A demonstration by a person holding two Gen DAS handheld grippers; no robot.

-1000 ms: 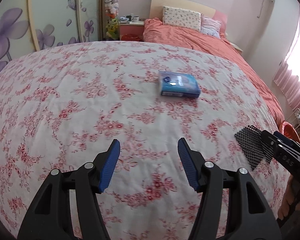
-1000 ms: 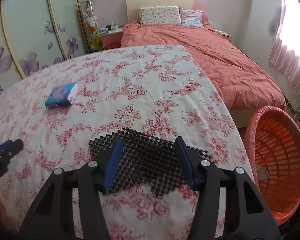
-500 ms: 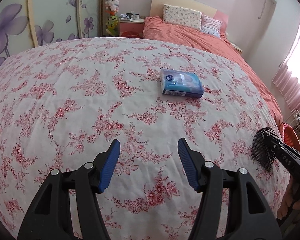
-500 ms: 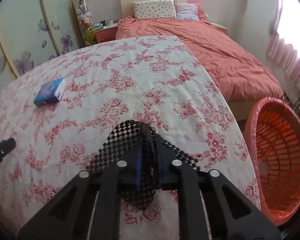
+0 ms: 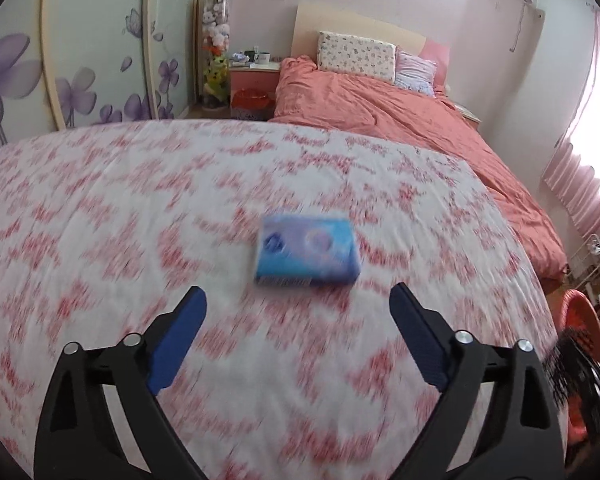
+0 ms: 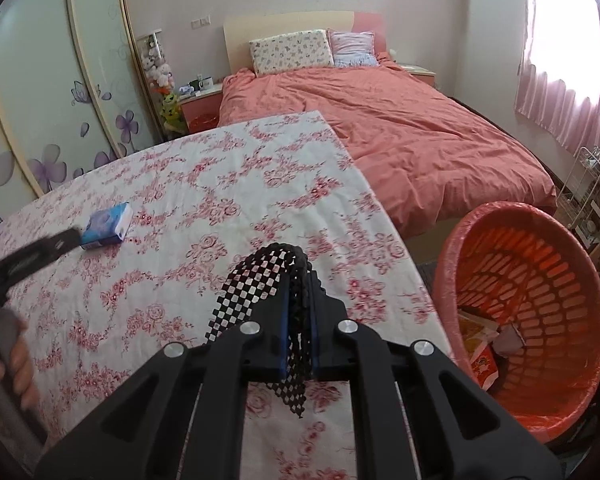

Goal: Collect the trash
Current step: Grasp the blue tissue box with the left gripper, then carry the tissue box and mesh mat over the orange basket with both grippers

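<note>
Closer than a second ago, the left gripper (image 5: 296, 332), jaws released, faces the blue packet (image 5: 307, 251) lying crosswise just ahead on the floral desk (image 5: 100, 216), while the right gripper (image 6: 299, 334) clenches black mesh (image 6: 256, 284).

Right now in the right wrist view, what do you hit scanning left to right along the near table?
Left gripper → blue packet → black mesh mat in the right gripper → orange basket.
</note>
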